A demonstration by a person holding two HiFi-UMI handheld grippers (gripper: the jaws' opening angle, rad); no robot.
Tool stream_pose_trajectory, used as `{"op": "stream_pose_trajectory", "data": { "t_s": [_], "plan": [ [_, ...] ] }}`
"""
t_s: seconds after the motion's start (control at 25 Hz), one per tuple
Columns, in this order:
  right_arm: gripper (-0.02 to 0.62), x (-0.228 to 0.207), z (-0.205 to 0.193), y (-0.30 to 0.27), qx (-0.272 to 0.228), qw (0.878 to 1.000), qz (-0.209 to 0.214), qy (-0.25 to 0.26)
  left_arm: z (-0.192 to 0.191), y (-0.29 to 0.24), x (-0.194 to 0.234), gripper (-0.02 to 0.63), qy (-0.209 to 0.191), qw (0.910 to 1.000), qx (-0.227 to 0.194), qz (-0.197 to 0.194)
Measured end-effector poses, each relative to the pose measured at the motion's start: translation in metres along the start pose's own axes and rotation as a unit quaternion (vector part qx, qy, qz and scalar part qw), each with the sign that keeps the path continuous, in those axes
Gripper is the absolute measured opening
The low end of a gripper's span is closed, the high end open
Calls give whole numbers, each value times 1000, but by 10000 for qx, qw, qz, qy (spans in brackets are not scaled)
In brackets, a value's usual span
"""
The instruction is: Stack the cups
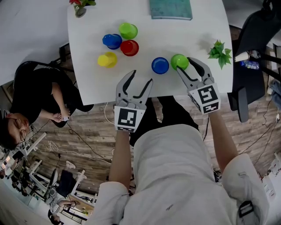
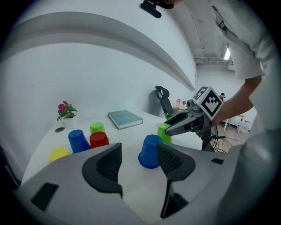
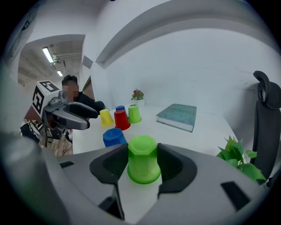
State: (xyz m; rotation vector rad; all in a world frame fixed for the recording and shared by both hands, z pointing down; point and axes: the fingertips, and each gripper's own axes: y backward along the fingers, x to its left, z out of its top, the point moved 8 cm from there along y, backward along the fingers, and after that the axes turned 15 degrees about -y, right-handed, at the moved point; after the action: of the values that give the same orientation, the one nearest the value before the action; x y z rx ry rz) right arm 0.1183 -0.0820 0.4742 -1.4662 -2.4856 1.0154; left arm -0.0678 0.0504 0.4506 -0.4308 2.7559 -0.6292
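Note:
All the cups stand upside down on the white table [image 1: 88, 83]. A lime green cup [image 1: 179, 61] [image 3: 142, 158] sits between the fingers of my right gripper [image 1: 185, 65] [image 3: 142, 166], whose jaws stand open around it. Just left of it is a blue cup [image 1: 160, 65] [image 2: 150, 151] [image 3: 113, 137]. My left gripper [image 1: 141, 78] [image 2: 139, 161] hovers open and empty over the table's near edge, short of that blue cup. Further back is a cluster: a yellow cup [image 1: 107, 59], a red cup [image 1: 129, 47], a second blue cup [image 1: 112, 41] and a second green cup [image 1: 128, 30].
A teal book [image 1: 170, 9] lies at the table's far edge and a small flower pot [image 1: 79, 6] at its far left corner. A green leafy plant [image 1: 221, 52] sits near the right edge. A seated person [image 1: 26, 101] is at the left, a black chair [image 1: 259, 26] at the right.

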Motion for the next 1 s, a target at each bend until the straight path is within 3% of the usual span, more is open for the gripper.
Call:
{"op": "stream_pose_trajectory", "data": {
  "t_s": [0.52, 1.0],
  "plan": [
    [212, 4, -15, 2, 117, 9999, 64, 15, -7, 9, 16, 250, 69, 9987, 51, 494],
    [242, 4, -9, 12, 123, 9998, 121, 16, -22, 19, 52, 250, 389, 9905, 282, 1287]
  ]
}}
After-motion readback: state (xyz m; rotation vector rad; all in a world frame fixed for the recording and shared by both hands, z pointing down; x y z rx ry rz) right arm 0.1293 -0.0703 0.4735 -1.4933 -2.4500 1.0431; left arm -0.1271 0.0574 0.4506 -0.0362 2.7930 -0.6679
